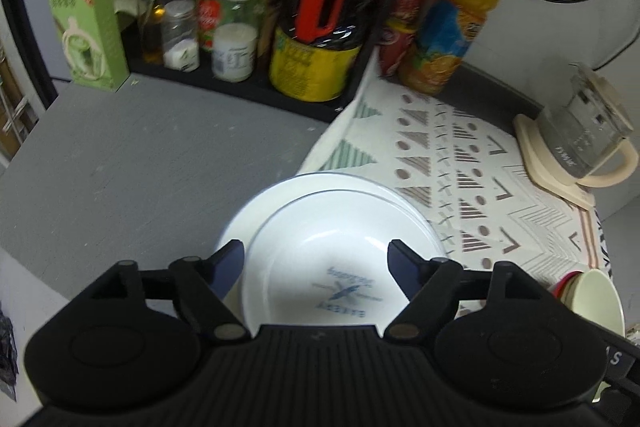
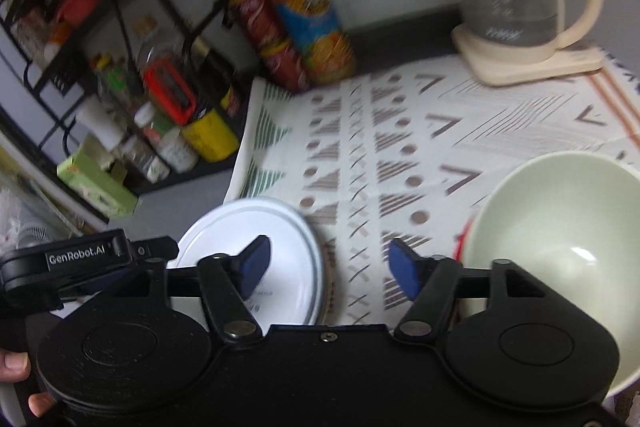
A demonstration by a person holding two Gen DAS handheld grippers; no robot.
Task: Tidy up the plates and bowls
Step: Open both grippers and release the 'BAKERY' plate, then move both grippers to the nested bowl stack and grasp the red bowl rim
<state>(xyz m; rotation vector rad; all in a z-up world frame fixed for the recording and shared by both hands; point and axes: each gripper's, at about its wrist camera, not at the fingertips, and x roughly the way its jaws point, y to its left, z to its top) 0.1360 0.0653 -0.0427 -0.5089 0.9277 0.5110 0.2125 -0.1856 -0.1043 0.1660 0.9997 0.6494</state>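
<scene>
Grey counter (image 1: 120, 155) runs back to a black rack (image 1: 248, 87) of bottles and jars, and a patterned cloth (image 1: 472, 163) covers its right half, with an orange juice bottle (image 1: 460, 23) and a glass kettle (image 1: 588, 131) at the far side. We see our left gripper (image 1: 316, 255) tipped downward over a white bowl (image 1: 320, 267) that sits on a white plate (image 1: 340, 187), at the cloth's left edge; its blue fingers (image 1: 228, 263) are spread wide on either side of the bowl, and we cannot tell whether they touch its rim. Our right gripper (image 2: 328, 263) hangs above the cloth, also pitched down, fingers (image 2: 256, 263) wide with nothing between them. From that view the plate (image 2: 280, 227) lies under the left finger, and a pale green bowl (image 2: 560, 227) stands just beside the right finger, near the right edge.
</scene>
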